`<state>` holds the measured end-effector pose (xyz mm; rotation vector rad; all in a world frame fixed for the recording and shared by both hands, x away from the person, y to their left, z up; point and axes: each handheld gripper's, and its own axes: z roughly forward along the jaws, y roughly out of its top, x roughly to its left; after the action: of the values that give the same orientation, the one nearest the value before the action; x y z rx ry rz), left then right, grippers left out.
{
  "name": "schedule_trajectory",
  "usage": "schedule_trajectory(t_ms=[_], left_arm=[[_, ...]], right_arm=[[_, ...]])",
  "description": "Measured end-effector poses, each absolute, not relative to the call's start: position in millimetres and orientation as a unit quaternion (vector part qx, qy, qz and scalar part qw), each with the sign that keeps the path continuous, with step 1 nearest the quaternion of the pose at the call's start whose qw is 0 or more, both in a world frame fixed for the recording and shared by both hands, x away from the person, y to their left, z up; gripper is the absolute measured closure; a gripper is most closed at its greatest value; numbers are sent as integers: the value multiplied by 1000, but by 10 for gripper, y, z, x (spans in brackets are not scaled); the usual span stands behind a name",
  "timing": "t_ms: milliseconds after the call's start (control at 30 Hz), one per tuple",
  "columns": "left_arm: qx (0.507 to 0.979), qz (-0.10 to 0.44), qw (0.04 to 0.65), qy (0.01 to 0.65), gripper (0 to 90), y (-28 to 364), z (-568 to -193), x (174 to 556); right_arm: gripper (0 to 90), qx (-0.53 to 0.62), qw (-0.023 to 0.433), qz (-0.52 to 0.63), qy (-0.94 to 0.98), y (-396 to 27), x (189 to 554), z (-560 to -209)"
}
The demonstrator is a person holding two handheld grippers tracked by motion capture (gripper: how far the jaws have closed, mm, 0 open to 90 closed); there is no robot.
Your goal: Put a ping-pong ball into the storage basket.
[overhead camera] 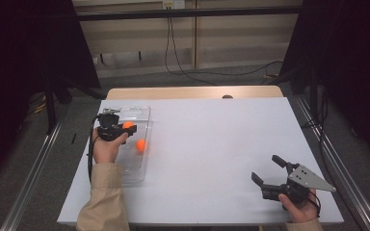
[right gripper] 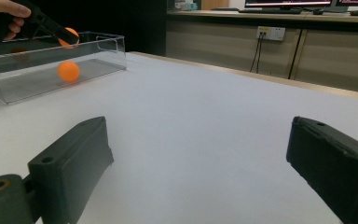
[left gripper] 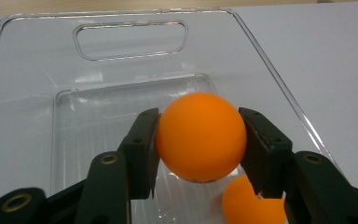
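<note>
My left gripper (overhead camera: 124, 126) hangs over a clear plastic bin (overhead camera: 142, 111) at the table's left, shut on an orange ball (overhead camera: 128, 124). The left gripper view shows that ball (left gripper: 200, 136) pressed between both black pads above the bin's floor (left gripper: 102, 116). A second orange ball (overhead camera: 140, 145) lies inside the bin, below the held one (left gripper: 251, 203). My right gripper (overhead camera: 269, 169) rests near the table's front right, jaws wide apart with nothing between them. From the right gripper view the bin (right gripper: 93, 63) stands far off at the left with both balls (right gripper: 68, 71) in sight.
The white table top (overhead camera: 212, 144) stretches between the two hands. A wooden strip (overhead camera: 192, 92) runs along its far edge. Cables trail on the floor behind, and dark curtains flank both sides.
</note>
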<state>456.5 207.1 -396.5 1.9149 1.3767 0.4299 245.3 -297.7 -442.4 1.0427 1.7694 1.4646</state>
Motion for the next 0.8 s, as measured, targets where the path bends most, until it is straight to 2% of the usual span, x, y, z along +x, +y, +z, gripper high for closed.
schedule_trajectory(t_ms=[267,533,800], left_arm=[[743,169,361,538,504,2075,-3982,4572],[739,178,363,539,444,2076,-3965,4561],[733,187,367,541,310,2049,-3945,4550]], right_arm=[[55,394,305,553,668,-2978,2453,-4423],[55,394,305,553,667,-2978,2452,-4423],[55,395,305,553,667,-2983,2450,-4423]])
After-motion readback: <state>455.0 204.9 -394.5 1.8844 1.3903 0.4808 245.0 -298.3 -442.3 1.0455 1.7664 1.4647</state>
